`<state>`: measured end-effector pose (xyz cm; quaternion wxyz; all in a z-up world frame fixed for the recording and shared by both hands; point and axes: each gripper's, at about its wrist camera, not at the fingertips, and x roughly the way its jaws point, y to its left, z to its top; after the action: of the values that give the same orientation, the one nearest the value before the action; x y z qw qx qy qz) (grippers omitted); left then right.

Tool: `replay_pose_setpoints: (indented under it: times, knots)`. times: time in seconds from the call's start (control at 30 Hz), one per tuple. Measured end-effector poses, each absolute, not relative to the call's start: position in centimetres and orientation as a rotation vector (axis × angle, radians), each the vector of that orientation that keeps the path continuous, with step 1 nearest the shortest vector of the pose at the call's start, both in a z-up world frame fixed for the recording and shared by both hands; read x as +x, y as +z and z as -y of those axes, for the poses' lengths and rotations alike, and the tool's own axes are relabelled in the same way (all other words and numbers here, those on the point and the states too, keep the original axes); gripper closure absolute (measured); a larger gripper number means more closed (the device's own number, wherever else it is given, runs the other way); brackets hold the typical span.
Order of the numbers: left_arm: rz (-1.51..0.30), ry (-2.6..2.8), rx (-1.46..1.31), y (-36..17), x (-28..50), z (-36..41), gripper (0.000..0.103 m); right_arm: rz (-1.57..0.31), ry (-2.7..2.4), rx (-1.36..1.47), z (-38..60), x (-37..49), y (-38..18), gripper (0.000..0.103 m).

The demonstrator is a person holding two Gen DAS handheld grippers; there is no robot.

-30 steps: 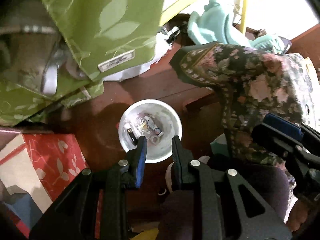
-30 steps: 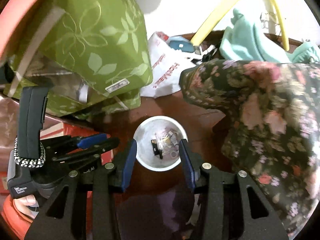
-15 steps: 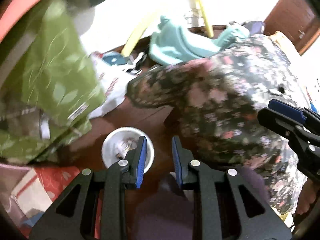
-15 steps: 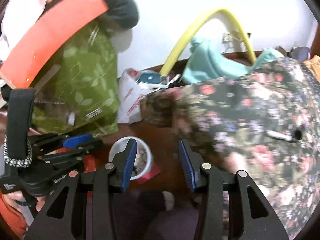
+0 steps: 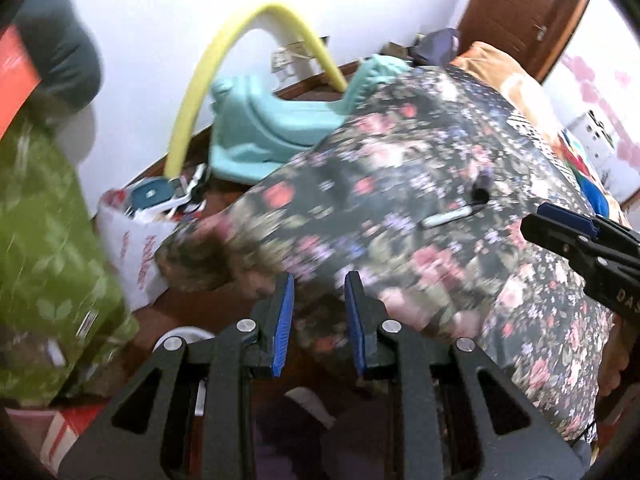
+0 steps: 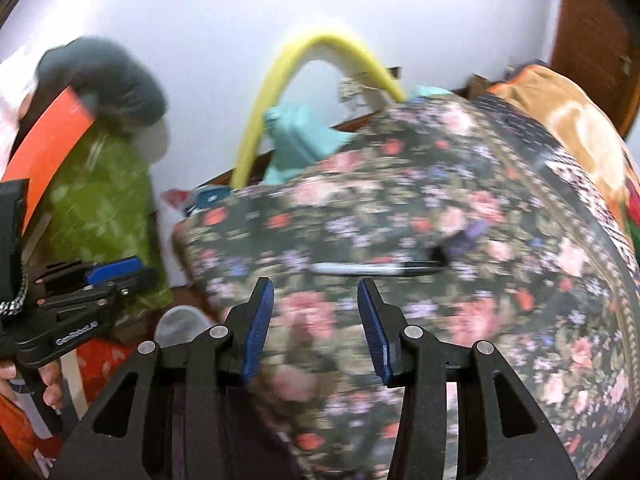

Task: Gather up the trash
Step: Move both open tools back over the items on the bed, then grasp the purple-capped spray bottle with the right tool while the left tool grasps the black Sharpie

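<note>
While both tools are hanging over the flowered bedspread (image 6: 460,200), the left tool (image 5: 318,316) and the right tool (image 6: 316,320) are each standing spread with nothing between the pads. The likely trash, a pen (image 6: 376,269), is lying on the bed beyond the right tool; grabbing hastily could be bunching cloth instead. The white bin (image 5: 188,336) is sitting on the dark wooden floor (image 5: 192,312), nearly hidden beside green bags (image 5: 44,248).
</note>
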<state>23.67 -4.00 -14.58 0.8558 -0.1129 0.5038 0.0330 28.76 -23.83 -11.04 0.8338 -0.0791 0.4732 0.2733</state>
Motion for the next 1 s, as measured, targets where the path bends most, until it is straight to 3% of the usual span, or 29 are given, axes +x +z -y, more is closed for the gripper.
replay_pose_setpoints:
  times: [0.1,0.17,0.3,0.7,0.77,0.83,1.0]
  knots:
    - [-1.06,0.027,-0.219,-14.5,26.1,5.8,0.077,-1.024,0.519,-0.12,26.6,31.1,-11.2,0.063]
    - [-1.061,0.001,-0.207,-14.6,27.7,6.9,0.076,-1.044,0.486,-0.082,28.2,32.9,-11.6,0.057]
    - [-1.076,-0.061,-0.209,-15.2,30.8,8.7,0.062,-1.085,0.444,-0.015,30.2,36.4,-13.0,0.052]
    - [-1.149,-0.185,-0.187,-19.4,36.6,13.2,0.061,-1.266,0.342,0.231,31.9,44.6,-21.4,0.052]
    - [-1.157,-0.199,-0.174,-19.9,36.9,13.9,0.061,-1.243,0.346,0.242,31.9,44.6,-21.5,0.053]
    - [-1.172,-0.211,-0.159,-20.6,37.3,14.5,0.061,-1.239,0.353,0.181,31.1,44.6,-21.4,0.069]
    - [-1.172,-0.227,-0.107,-20.9,37.5,15.7,0.061,-1.202,0.396,0.093,30.5,43.5,-20.8,0.074]
